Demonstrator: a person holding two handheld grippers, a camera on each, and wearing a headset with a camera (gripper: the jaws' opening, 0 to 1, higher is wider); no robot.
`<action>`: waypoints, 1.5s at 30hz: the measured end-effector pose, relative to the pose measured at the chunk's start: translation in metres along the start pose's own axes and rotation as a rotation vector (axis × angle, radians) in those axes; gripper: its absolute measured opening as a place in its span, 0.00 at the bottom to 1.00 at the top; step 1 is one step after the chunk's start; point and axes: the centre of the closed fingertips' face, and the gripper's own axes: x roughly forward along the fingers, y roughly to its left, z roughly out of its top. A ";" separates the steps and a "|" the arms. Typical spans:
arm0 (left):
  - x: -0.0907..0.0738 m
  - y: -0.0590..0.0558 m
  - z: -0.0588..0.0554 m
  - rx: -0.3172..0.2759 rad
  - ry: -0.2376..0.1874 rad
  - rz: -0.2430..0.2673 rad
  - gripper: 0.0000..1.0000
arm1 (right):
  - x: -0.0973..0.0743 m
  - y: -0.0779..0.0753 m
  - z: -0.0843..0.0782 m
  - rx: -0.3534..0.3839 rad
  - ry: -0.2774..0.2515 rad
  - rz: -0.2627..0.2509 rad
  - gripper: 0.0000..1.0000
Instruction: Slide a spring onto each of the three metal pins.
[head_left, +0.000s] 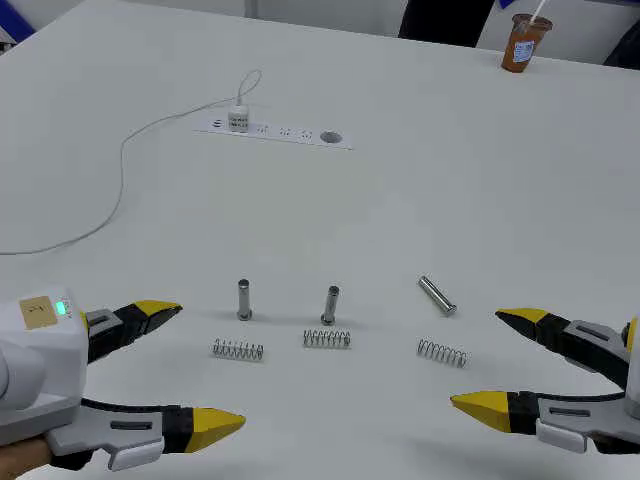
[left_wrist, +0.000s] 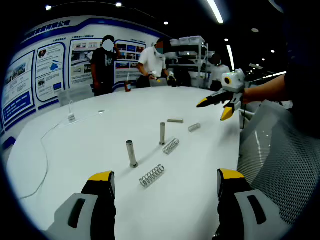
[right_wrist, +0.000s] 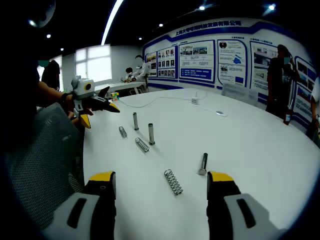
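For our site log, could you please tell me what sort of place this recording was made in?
Probably a company showroom or demo lab: blue-and-white display boards line the wall, a large white table carries a power strip, and storage shelves stand at the far end.

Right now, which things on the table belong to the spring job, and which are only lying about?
For the job: left pin, middle pin, right pin (lying down); left spring, middle spring, right spring.
Lying about: power strip, white cable, drink cup.

Lettering on the wall posters (right_wrist: 205, 55) seems unreadably blurred.
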 end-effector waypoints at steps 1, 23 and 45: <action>0.000 0.000 0.000 0.000 0.001 0.001 0.86 | 0.000 0.000 0.000 0.001 0.000 0.000 0.75; -0.001 0.000 -0.002 0.000 0.015 0.003 0.85 | -0.003 -0.001 -0.005 0.021 0.014 -0.017 0.73; -0.002 -0.003 -0.002 -0.006 0.019 0.013 0.84 | -0.002 -0.013 -0.003 0.053 0.017 -0.031 0.69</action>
